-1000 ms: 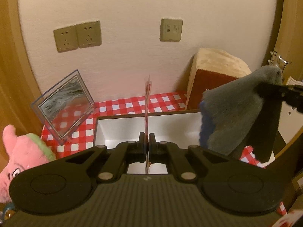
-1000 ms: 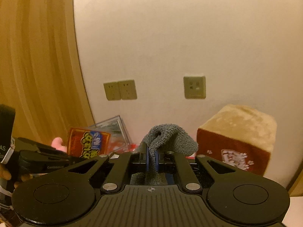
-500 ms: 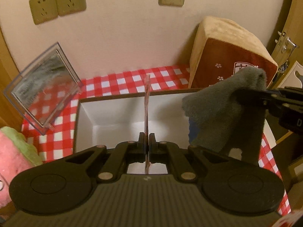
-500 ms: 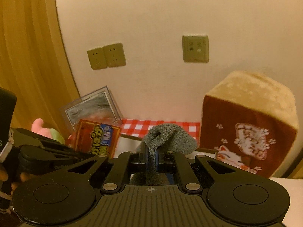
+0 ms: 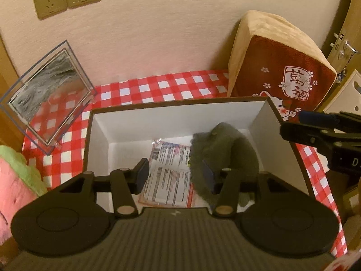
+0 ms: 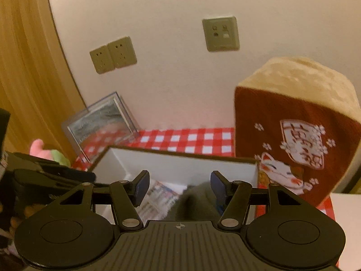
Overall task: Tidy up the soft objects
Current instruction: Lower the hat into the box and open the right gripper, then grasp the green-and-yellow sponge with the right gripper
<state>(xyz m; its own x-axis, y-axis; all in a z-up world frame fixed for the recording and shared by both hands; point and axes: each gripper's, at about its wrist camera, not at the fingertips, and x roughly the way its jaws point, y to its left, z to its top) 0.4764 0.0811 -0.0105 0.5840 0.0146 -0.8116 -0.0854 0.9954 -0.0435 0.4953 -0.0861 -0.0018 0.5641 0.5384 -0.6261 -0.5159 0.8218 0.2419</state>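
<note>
left tool (image 5: 174,176): jaws opening, about half wide, pads clear of everything; the packet (image 5: 169,177) lies flat in the box (image 5: 99,144) below the gap. right tool (image 6: 179,186): jaws opening, likewise half wide, nothing gripped; the grey cloth (image 6: 194,203) sits in the box just below, beside the packet.

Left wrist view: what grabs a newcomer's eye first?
The white-lined box on the red checked cloth, with a gray towel slumped on a printed snack packet inside it. The left gripper hangs over them, jaws opening and gripping nothing. A toast-shaped cushion with a lucky cat leans on the wall behind the box's right corner.
</note>
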